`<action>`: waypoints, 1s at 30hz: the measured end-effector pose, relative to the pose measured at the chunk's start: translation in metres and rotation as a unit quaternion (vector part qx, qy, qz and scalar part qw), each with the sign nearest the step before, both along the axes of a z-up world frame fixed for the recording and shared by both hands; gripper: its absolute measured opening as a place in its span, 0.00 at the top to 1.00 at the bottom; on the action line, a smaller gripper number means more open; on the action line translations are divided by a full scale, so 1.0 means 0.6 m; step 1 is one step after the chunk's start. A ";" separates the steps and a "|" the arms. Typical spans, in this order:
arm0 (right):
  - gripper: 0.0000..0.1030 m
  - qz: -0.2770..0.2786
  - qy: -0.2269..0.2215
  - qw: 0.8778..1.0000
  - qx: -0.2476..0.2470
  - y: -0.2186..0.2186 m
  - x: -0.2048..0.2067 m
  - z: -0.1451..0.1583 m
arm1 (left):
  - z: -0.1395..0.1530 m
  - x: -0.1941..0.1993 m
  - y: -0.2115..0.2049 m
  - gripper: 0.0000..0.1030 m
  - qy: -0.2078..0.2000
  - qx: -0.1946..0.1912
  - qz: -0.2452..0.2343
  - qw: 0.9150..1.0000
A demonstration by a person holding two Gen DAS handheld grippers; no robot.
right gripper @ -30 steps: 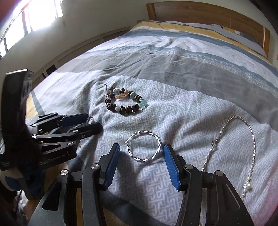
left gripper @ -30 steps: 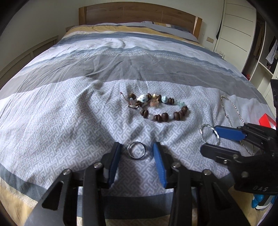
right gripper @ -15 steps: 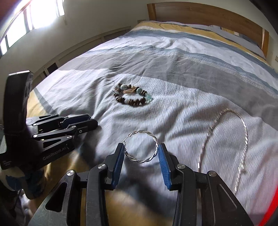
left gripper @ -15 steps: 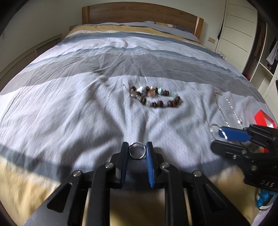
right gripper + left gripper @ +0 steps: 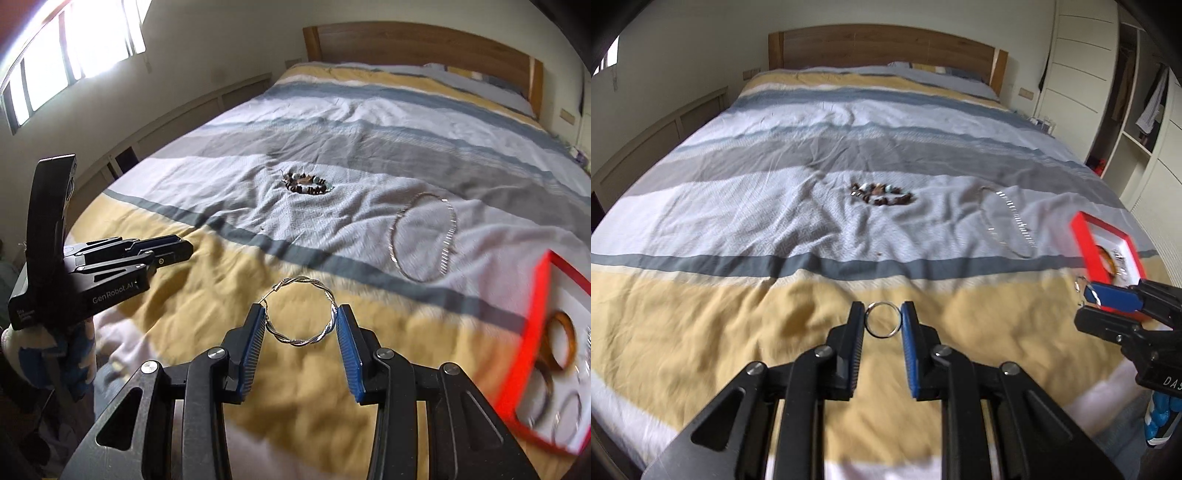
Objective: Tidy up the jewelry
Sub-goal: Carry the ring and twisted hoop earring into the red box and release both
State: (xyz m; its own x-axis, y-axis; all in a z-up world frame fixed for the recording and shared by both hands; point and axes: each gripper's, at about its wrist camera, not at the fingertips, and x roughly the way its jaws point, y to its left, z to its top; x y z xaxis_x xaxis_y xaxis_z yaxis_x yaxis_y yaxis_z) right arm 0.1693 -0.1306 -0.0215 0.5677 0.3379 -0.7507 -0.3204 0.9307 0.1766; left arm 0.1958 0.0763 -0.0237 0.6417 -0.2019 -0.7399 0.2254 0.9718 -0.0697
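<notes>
I now have both pieces lifted off the bedspread [image 5: 775, 229]: my left gripper [image 5: 883, 320] pinches the small ring [image 5: 883, 324], my right gripper [image 5: 300, 321] clamps the twisted hoop [image 5: 302, 316]. Just right sits the red box [image 5: 532, 332]; farther ahead lie the chain [image 5: 424, 240] and beaded bracelet [image 5: 306, 186], receded since before.

Both tools look alike: matte black plastic frames with triangular cut-outs in the arms and round silver screws at the joints. The left claw [image 5: 883, 324] has two flat fingers [image 5: 909, 345] lined with ribbed blue pads. The right claw [image 5: 300, 325] has the same blue ribbed pads [image 5: 347, 347] on black links. White lettering reading "GenRobot.AI" runs along the side of the left tool's body, and "DA" shows on the right one's. A blue-and-white patterned covering shows below each tool.
</notes>
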 end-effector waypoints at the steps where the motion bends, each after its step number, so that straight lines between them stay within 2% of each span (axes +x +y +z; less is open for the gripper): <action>1: 0.62 -0.005 -0.005 1.000 0.001 -0.006 -0.018 0.008 | 0.010 -0.013 -0.004 0.82 -0.005 0.000 -0.002 1.000; 6: 0.62 -0.031 -0.029 0.999 0.004 -0.049 -0.099 0.049 | 0.058 -0.079 -0.040 0.82 -0.029 -0.001 -0.017 0.999; 17: 0.62 -0.101 -0.078 0.992 0.014 -0.179 -0.210 0.106 | 0.123 -0.170 -0.157 0.82 -0.055 0.001 -0.071 0.996; 23: 0.62 -0.146 -0.079 0.986 0.030 -0.279 -0.225 0.099 | 0.117 -0.170 -0.260 0.82 -0.046 0.012 -0.120 0.992; 30: 0.62 -0.197 -0.049 0.979 0.019 -0.392 -0.204 0.047 | 0.071 -0.132 -0.396 0.82 -0.008 0.009 -0.177 0.984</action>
